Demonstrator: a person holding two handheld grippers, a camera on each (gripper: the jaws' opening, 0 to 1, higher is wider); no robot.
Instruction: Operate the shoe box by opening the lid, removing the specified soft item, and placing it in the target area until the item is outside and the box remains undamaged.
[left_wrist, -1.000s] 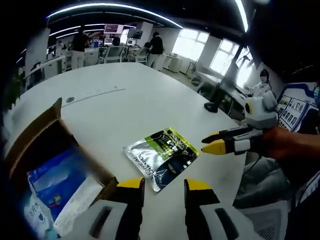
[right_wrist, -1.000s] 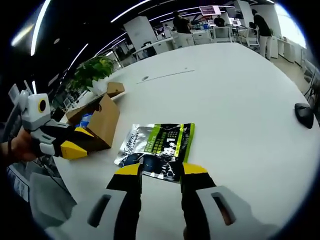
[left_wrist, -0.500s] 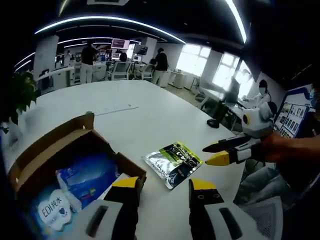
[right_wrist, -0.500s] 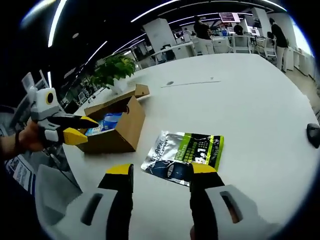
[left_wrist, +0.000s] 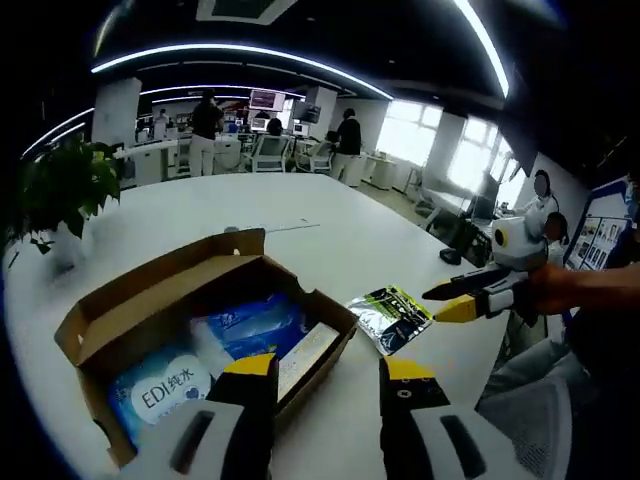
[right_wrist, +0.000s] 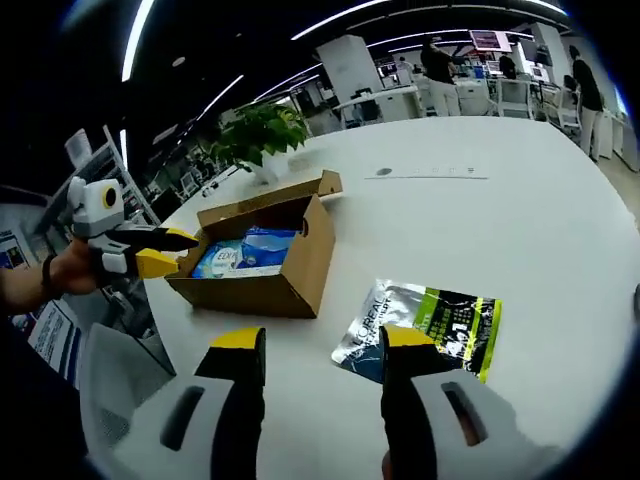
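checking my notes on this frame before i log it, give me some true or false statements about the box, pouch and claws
1. The cardboard shoe box is open. True.
2. The silver and green pouch lies inside the box. False: it lies flat on the white table, beside the box.
3. Blue and white soft packs sit in the box. True.
4. The right claw grips the pouch. False: its jaws are apart and hold nothing.
5. The left claw is clamped on the box wall. False: it is open, holding nothing.
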